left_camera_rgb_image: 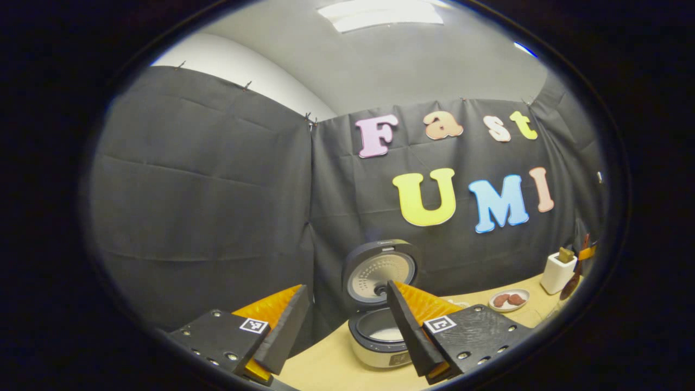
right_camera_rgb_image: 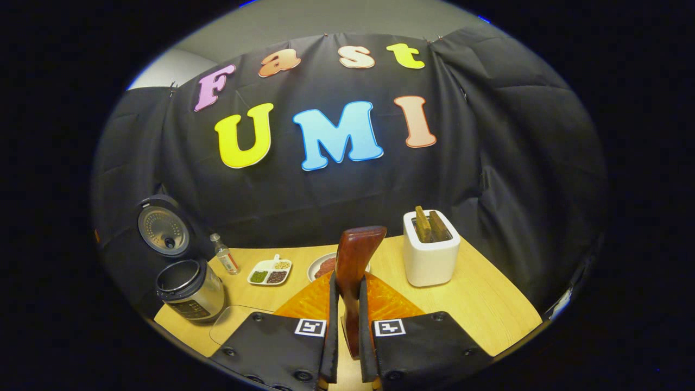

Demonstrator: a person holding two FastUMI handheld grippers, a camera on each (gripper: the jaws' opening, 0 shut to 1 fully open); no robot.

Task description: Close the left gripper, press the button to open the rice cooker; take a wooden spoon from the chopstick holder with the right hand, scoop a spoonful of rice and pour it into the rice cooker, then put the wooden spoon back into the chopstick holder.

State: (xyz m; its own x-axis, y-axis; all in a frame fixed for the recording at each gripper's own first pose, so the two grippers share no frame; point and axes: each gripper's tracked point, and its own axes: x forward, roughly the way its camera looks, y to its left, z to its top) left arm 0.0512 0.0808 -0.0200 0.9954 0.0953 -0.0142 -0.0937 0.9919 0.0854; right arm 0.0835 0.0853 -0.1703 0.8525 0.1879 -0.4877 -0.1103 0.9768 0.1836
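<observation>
The rice cooker point(left_camera_rgb_image: 380, 336) stands on the table with its lid point(left_camera_rgb_image: 380, 271) raised and the pot showing inside. My left gripper point(left_camera_rgb_image: 347, 304) is open, held above and in front of the cooker, its fingers wide apart with nothing between them. My right gripper point(right_camera_rgb_image: 347, 288) is shut on the dark wooden spoon point(right_camera_rgb_image: 358, 250), whose broad end rises above the fingers. The white chopstick holder point(right_camera_rgb_image: 431, 255) stands just right of the spoon with wooden utensils in it. Far to the left of that gripper stands the open cooker point(right_camera_rgb_image: 190, 290). The divided dish of grains point(right_camera_rgb_image: 270, 271) lies between them.
A small bottle point(right_camera_rgb_image: 225, 260) stands by the cooker. A plate with reddish pieces point(right_camera_rgb_image: 324, 267) lies behind the spoon, also visible as the plate point(left_camera_rgb_image: 509, 300) beside the holder point(left_camera_rgb_image: 558, 271). A clear flat piece point(right_camera_rgb_image: 233, 326) lies at the table's front edge. Black cloth walls the back.
</observation>
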